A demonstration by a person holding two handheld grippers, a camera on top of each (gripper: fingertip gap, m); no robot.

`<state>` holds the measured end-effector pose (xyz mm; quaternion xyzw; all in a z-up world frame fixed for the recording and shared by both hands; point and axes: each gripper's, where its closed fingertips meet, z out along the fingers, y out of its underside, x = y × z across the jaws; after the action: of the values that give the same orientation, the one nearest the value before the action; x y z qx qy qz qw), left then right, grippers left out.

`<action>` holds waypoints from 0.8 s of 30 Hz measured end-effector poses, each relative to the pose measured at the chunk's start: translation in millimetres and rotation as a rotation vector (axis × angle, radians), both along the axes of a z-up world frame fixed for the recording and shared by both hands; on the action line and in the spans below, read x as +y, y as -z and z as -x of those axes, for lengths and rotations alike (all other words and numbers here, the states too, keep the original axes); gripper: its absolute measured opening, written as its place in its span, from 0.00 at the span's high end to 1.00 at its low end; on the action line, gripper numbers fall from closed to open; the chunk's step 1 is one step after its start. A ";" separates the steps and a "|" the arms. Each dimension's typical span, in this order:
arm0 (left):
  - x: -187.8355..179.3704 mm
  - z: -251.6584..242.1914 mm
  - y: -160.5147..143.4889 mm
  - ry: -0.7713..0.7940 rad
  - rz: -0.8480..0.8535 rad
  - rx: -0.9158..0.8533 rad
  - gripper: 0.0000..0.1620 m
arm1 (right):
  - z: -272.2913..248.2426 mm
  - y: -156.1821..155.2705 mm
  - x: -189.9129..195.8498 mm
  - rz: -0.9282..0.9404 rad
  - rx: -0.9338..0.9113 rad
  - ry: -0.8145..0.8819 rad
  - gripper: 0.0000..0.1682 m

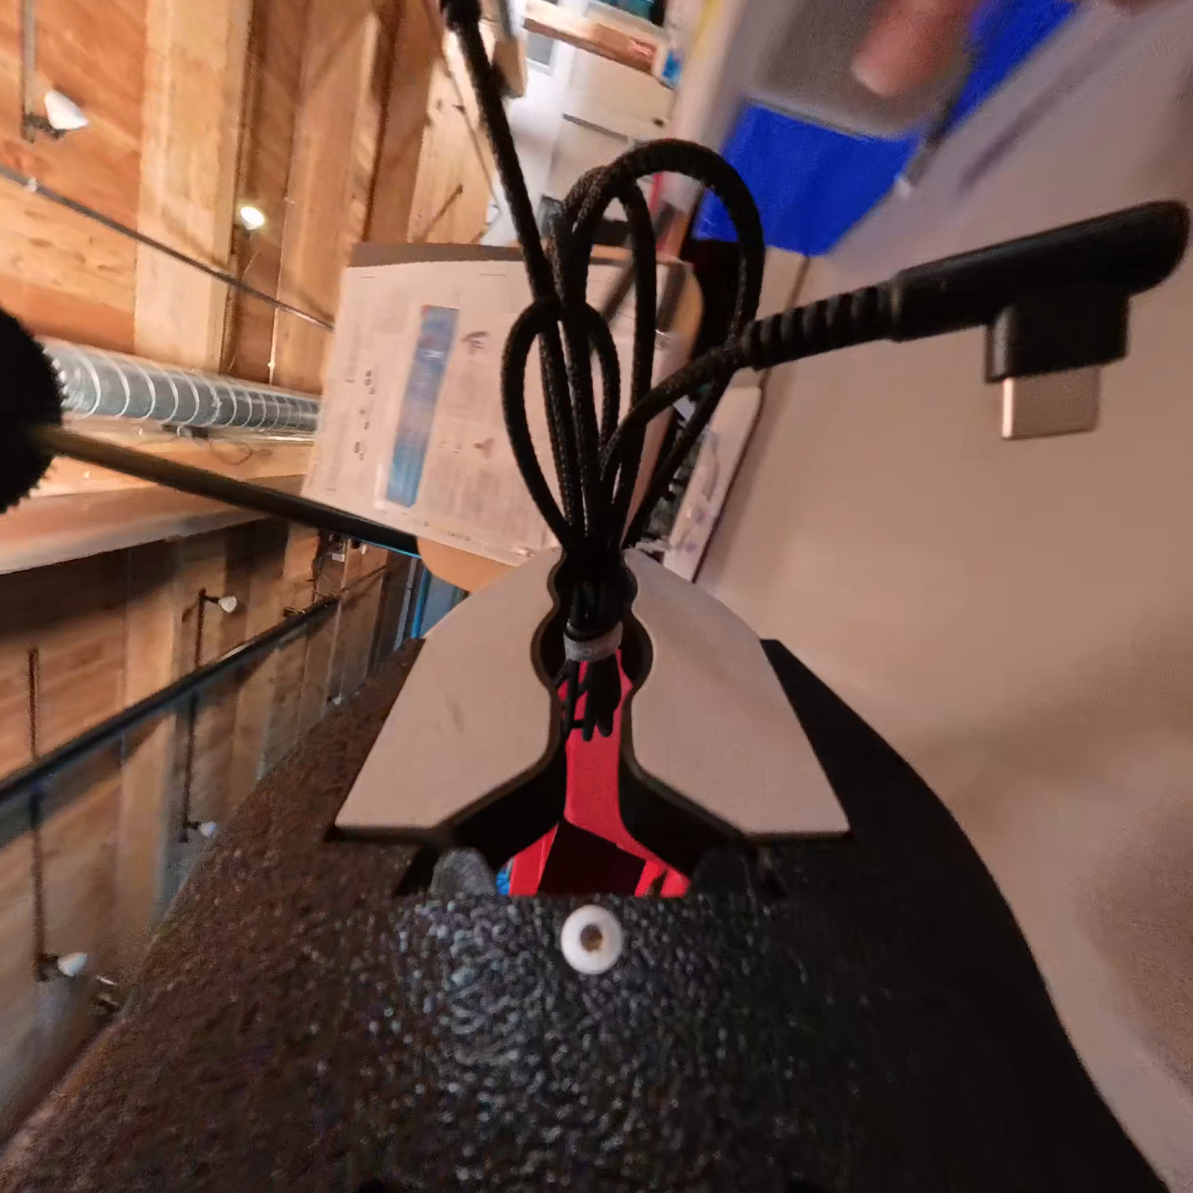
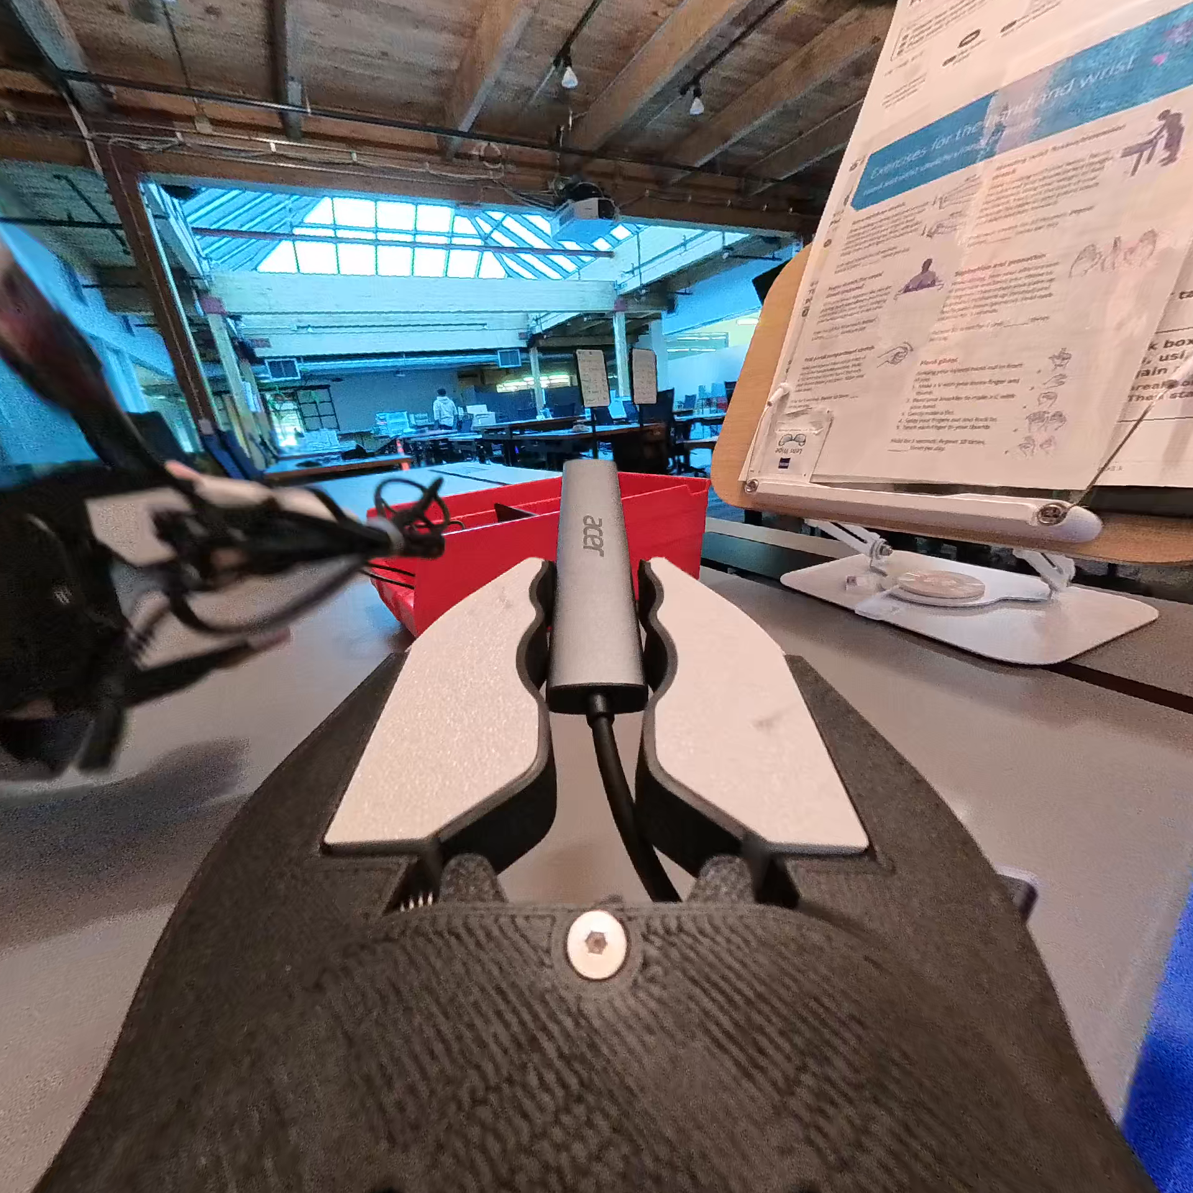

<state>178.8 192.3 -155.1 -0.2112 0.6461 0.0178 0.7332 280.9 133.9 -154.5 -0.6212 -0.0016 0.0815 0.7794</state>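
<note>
My left gripper (image 1: 591,581) is shut on a bundled black braided cable (image 1: 620,361), gripped at its tie. The loops stand out past the fingertips, and a right-angle plug (image 1: 1052,336) sticks out to the right. The view is rolled on its side. My right gripper (image 2: 594,581) is shut on a slim grey USB hub (image 2: 591,568), whose black lead (image 2: 620,800) runs back between the fingers. In the right wrist view the left gripper (image 2: 387,532) shows blurred at the left, holding the cable bundle (image 2: 413,516) beside a red bin (image 2: 555,542).
The red bin stands on a grey table (image 2: 904,742) just beyond the hub. A document stand (image 2: 968,600) with printed sheets (image 2: 1007,271) stands at the right. A blue object (image 2: 1162,1033) is at the right edge. A large workshop with tables lies beyond. About 12 centimeters separates my left fingertips from my right.
</note>
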 end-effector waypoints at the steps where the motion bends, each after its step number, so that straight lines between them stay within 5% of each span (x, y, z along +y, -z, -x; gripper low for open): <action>1: 0.7 -2.7 14.1 -0.013 -0.035 0.033 0.93 | -0.3 0.8 0.3 0.003 0.003 -0.003 0.85; 5: 9.5 -3.9 38.3 -0.075 -0.111 0.045 0.93 | 2.8 3.9 2.4 0.021 -0.021 -0.010 0.85; 11: 51.2 -22.2 33.3 -0.277 -0.176 0.044 0.91 | 0.4 2.6 3.3 0.022 -0.052 0.025 0.85; 19: 22.7 -12.0 89.6 -0.169 0.462 0.600 0.93 | -14.5 0.2 -2.8 0.004 -0.016 0.079 0.85; 24: -11.7 55.2 103.7 -0.133 0.727 1.264 0.93 | -15.2 1.7 -1.8 0.016 -0.036 0.086 0.85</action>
<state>123.6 180.7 -258.8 -0.4294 0.8967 -0.0347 0.1014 296.1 132.1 -156.3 -0.6284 0.0115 0.0366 0.7770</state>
